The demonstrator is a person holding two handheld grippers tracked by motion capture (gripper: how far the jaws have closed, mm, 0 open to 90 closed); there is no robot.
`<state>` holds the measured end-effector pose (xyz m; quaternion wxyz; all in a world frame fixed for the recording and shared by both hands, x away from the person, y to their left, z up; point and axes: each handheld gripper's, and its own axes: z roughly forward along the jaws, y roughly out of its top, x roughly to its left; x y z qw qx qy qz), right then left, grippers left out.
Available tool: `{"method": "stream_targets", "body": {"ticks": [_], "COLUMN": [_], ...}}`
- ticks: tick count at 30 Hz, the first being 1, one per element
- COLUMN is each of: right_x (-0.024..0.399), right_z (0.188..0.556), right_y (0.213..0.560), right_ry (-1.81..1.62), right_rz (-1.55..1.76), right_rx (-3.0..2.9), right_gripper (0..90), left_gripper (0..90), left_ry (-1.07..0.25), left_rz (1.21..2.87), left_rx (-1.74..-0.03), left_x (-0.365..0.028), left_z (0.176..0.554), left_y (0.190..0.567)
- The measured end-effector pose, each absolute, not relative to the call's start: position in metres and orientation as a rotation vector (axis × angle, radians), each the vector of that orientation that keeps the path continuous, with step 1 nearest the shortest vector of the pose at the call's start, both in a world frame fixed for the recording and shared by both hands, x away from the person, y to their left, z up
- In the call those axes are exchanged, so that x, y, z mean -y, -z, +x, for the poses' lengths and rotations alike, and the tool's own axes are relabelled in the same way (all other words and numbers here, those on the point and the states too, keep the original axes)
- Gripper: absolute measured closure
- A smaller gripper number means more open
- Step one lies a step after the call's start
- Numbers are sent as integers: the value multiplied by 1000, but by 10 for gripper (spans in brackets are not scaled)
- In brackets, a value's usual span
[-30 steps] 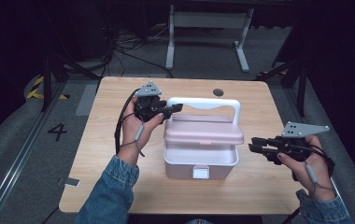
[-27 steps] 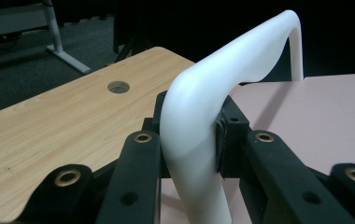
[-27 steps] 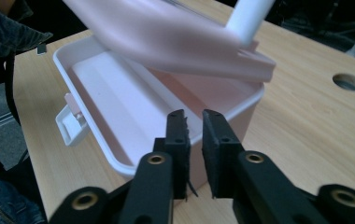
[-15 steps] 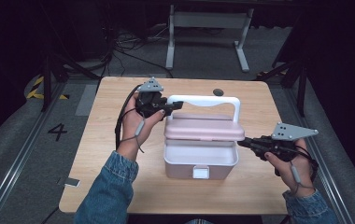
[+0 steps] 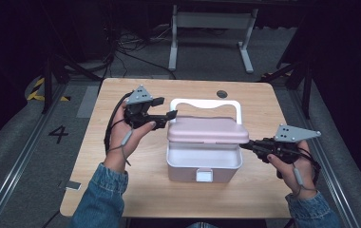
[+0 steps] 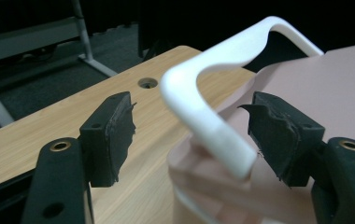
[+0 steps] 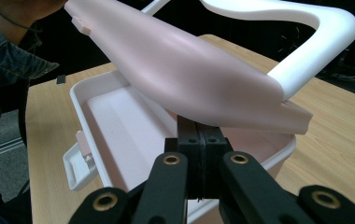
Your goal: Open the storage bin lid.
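Dark room, grey floor with cables, a white metal frame (image 5: 212, 28) beyond the far edge and a painted "4" (image 5: 58, 134) plus yellow-black tape (image 5: 38, 89) off to the left; light wooden table (image 5: 121, 190) with a round cable hole (image 5: 222, 94) near its far edge and a small grey tag (image 5: 72, 185) at the near-left corner. Pink storage box (image 5: 204, 166) sitting mid-table, front latch (image 5: 204, 175) flipped down and open, pink lid (image 5: 207, 130) raised off the base and tilted, white carry handle (image 5: 206, 103) standing up behind it. Left gripper (image 5: 166, 108) just beside the handle's left corner, jaws just been opening, now spread wide with the white handle leg (image 6: 222, 140) between the pads (image 6: 115, 130), neither pad touching it, nothing gripped. Right gripper (image 5: 246, 145) at the box's right side, jaws closed flat together, nothing pinched between them; closed tips tucked under the lid's right edge (image 7: 241, 100) just above the base rim (image 7: 278, 154), lid looks to rest on them. Handle and lifted lid blocking much of the box interior from above; inside wall and floor (image 7: 119, 126) visible from the right gripper view, looks bare. Denim sleeve (image 5: 98, 199) near the table's front-left edge, well apart from the box
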<state>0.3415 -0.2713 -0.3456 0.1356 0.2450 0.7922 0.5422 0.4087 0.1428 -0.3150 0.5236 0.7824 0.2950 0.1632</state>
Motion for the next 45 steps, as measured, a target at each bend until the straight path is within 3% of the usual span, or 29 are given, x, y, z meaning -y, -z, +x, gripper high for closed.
{"method": "stream_targets", "body": {"ticks": [13,24,45], "right_x": [272,273,267], "right_z": [341,346,359], "right_y": [342,334,326], "right_ry": [-1585,-1636,-1636], "right_rz": [707,728,769], "right_rx": [-2244,-2165,-2034], "right_gripper": [900,900,900], "left_gripper": [293,273,236], "left_ry": [-391,-316,-393], "left_rz": [2016,2090,2081], "left_rx": [-729,-693,-645], "left_x": [-172,-161,-138], "left_z": [384,382,383], "left_y": [322,334,342]}}
